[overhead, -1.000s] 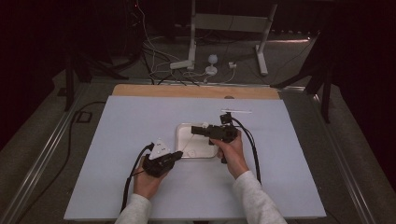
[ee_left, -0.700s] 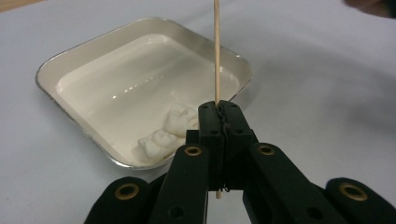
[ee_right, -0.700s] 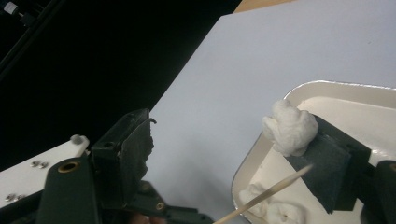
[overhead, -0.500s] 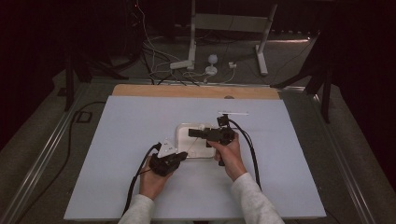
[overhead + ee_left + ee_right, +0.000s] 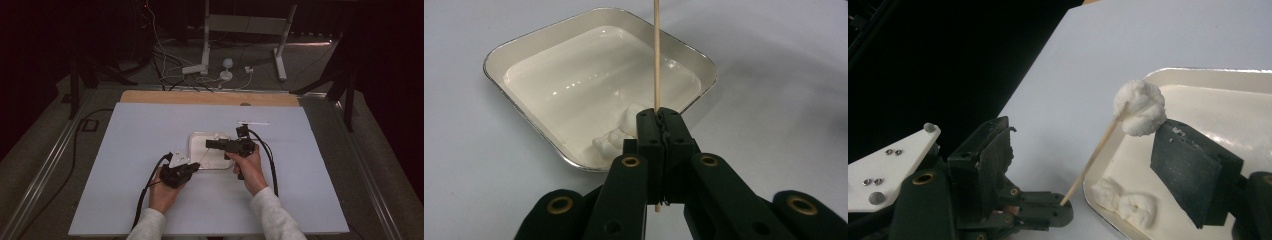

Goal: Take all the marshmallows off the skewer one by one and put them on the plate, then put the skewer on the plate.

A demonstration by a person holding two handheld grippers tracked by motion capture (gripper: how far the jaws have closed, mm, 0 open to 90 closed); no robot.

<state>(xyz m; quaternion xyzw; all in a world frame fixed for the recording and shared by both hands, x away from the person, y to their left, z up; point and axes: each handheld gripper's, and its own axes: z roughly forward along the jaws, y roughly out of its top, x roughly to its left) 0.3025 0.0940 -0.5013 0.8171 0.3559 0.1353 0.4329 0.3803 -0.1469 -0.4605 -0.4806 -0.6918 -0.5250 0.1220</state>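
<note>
A thin wooden skewer [image 5: 656,60] is clamped in my left gripper [image 5: 659,116], whose jaws are shut on its lower part. A white puffy ball [image 5: 1139,107] sits on the skewer's [image 5: 1093,160] far tip, over the near edge of the white tray [image 5: 1198,75]. My right gripper [image 5: 1083,130] is open, one jaw on each side of the ball. Its right pad [image 5: 1193,172] touches or nearly touches the ball. In the high view the left gripper [image 5: 192,167] is at the tray's [image 5: 197,137] front left corner, and the right gripper [image 5: 210,144] reaches over it from the right.
Two more white lumps [image 5: 1123,202] lie in the tray's near corner, also seen at the lumps [image 5: 621,134] beside my left jaws. The tray sits mid-table on a pale sheet [image 5: 125,150]. A short white stick [image 5: 253,123] lies behind it. Cables [image 5: 145,195] trail to the front edge.
My left gripper has edged a little to the right, closer to the tray's corner, with the skewer in it. The right gripper has kept its place over the tray.
</note>
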